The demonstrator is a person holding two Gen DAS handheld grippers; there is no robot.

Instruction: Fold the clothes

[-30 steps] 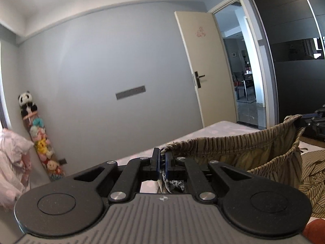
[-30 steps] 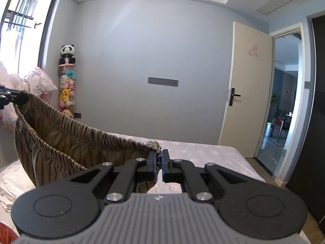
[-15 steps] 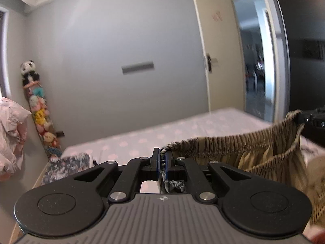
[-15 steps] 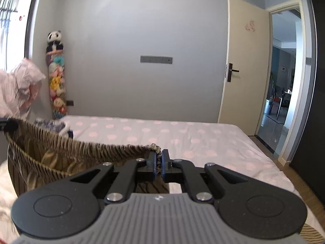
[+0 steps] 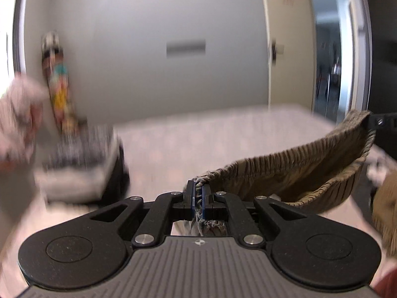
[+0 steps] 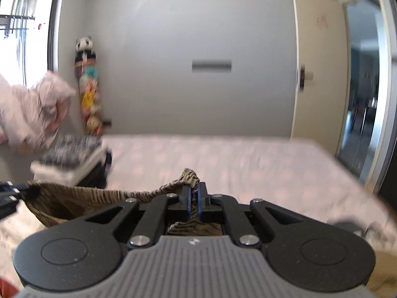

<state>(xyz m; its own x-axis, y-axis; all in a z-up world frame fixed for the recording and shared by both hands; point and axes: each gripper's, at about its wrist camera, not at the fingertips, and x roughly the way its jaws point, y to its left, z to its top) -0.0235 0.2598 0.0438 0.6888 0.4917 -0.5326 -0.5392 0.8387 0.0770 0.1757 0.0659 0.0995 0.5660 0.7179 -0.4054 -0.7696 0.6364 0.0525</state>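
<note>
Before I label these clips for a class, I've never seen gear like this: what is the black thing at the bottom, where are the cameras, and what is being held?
The black shapes are hand-held tongs, one in each of a person's hands, with a camera on each looking forward along its two fingers. One picture is from the left tongs, the other from the right tongs. Both are closed on the gathered waistband of a tan striped garment, which hangs stretched between them above a bed with a pale dotted sheet. On the bed's far left lies a stack of folded clothes. Behind are a grey wall, a door and a column of soft toys. The pictures are blurred.
</note>
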